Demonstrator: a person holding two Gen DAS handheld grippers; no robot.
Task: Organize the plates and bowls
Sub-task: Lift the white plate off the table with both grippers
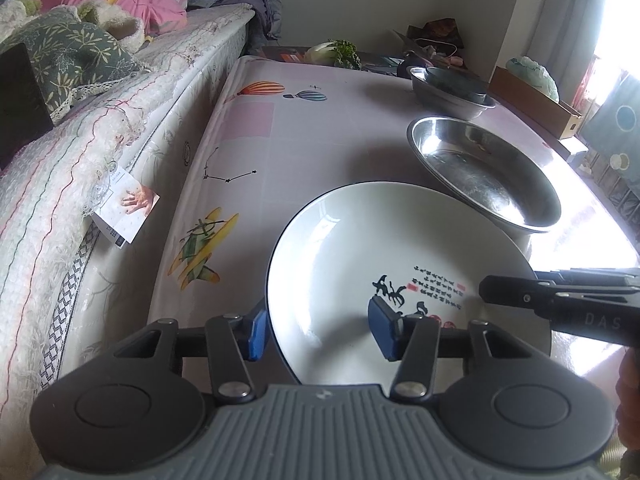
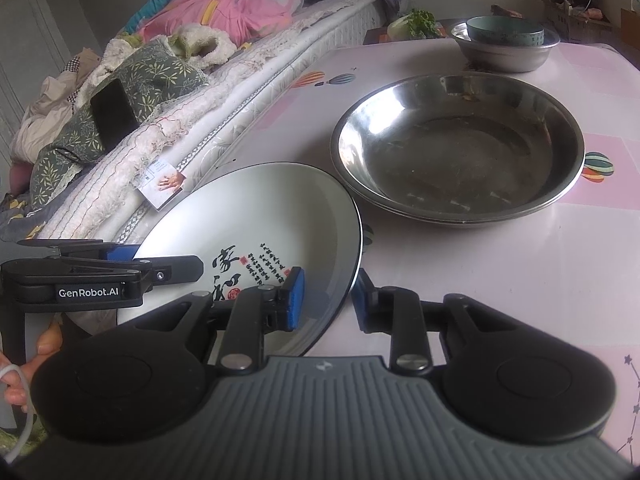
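A white plate (image 1: pixel 340 256) with black calligraphy is held tilted above the table's near edge. My left gripper (image 1: pixel 320 332) straddles its left rim, blue pads on either side with a gap showing. My right gripper (image 2: pixel 326 298) straddles the plate's (image 2: pixel 260 216) right rim, one pad above and one below. A large steel basin (image 2: pixel 460 152) sits just beyond the plate and also shows in the left wrist view (image 1: pixel 484 172). Further back a smaller steel bowl (image 2: pixel 504 54) holds a teal bowl (image 2: pixel 506 32).
The table (image 2: pixel 520 264) has a pink printed cloth. A bed with quilts and pillows (image 1: pixel 80 128) runs along its left side. A cabbage (image 2: pixel 412 24) and boxes (image 1: pixel 536 100) lie at the far end.
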